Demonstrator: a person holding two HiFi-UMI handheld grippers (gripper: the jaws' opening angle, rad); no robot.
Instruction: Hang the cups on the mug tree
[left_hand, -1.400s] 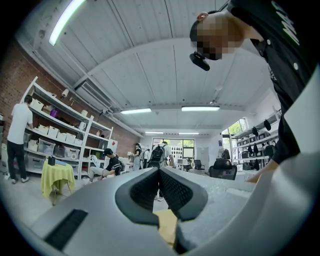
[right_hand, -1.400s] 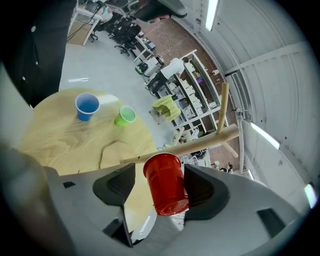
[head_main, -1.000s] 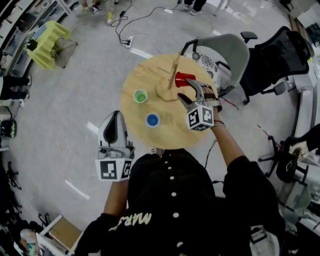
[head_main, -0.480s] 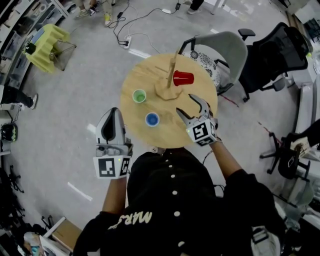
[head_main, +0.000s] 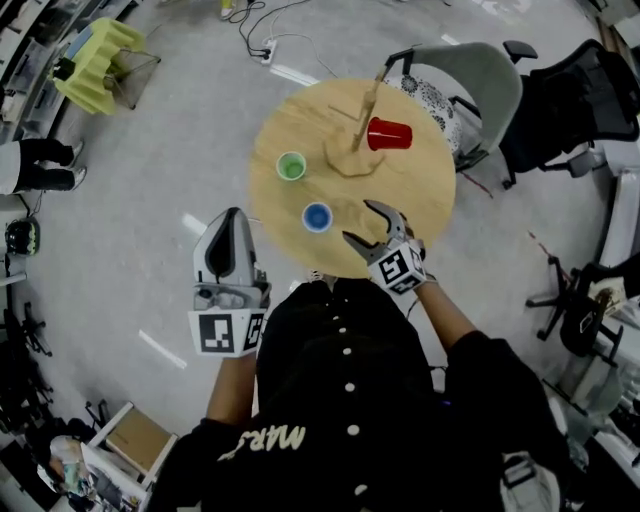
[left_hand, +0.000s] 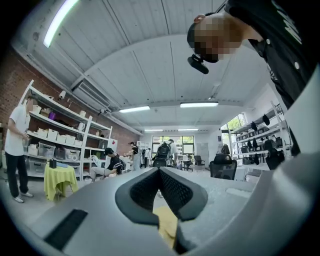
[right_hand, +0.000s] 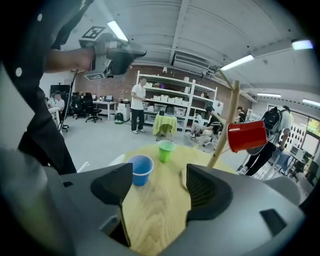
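The red cup (head_main: 388, 133) hangs on the mug tree (head_main: 362, 120), hiding its peg, the blue cup (head_main: 317, 217) and green cup (head_main: 291, 166) sit on the table (head_main: 420, 190), the right gripper (head_main: 358, 220) is opening with nothing inside, and the left gripper (head_main: 233, 215) is closed tight, empty.

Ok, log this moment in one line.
red cup on mug tree | blue cup, green cup on table | right tongs opening, empty | left tongs shut
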